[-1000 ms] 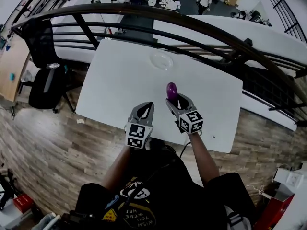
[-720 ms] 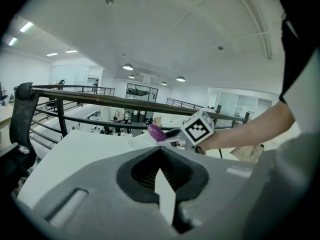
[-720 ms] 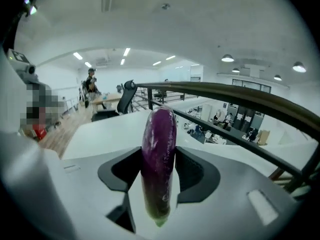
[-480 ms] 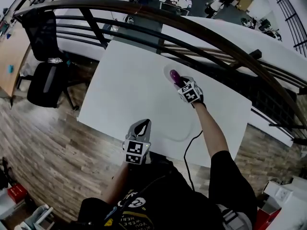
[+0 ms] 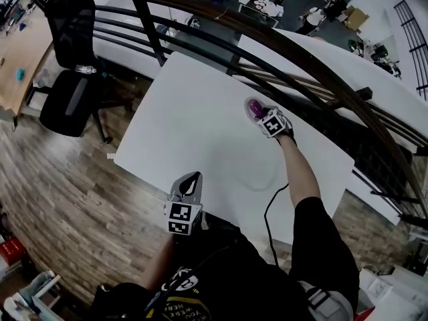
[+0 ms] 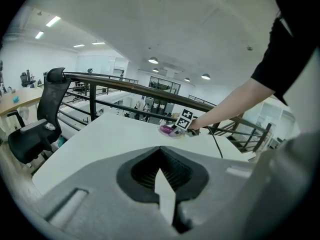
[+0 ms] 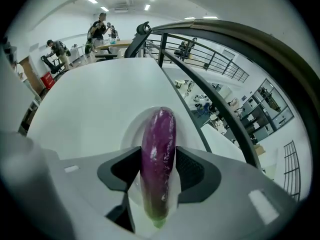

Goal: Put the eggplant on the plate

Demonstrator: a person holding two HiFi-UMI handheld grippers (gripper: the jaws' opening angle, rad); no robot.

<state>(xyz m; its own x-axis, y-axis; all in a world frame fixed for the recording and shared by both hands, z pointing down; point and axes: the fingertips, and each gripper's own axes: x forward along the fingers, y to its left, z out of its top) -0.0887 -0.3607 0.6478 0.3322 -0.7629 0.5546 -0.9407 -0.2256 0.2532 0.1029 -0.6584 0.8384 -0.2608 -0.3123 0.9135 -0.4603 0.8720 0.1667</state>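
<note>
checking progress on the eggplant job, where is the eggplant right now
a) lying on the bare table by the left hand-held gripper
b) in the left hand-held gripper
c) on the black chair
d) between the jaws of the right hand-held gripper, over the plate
d: the right gripper view shows the eggplant clamped in the right hand-held gripper, with the clear plate beneath it.

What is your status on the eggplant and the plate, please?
Left gripper jaws shut, empty, at the near table edge. Right gripper jaws shut on eggplant, over the plate, not yet released. Nothing in the way.
</note>
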